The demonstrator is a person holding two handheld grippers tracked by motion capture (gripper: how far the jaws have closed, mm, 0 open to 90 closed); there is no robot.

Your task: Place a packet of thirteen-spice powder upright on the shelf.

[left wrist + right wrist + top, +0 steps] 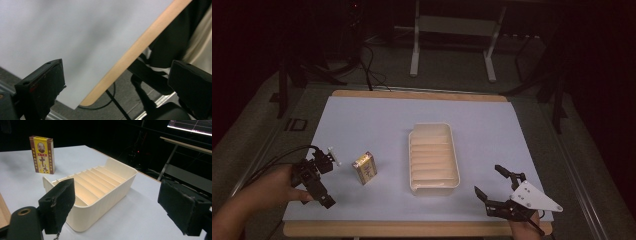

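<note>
At the near edge of the counter [362, 229], my right claw [493, 187] hangs spread wide with nothing in it, aimed at the cream tray [434, 157] ahead. My left claw [323, 176], also wide and empty, sits at the near left corner, just beside the yellow box [364, 167], which stands upright on the pale sheet [377, 120] left of the tray and apart from it. I judge this the approach stage: next, the left claw must turn toward the box, square up and close on it.
</note>
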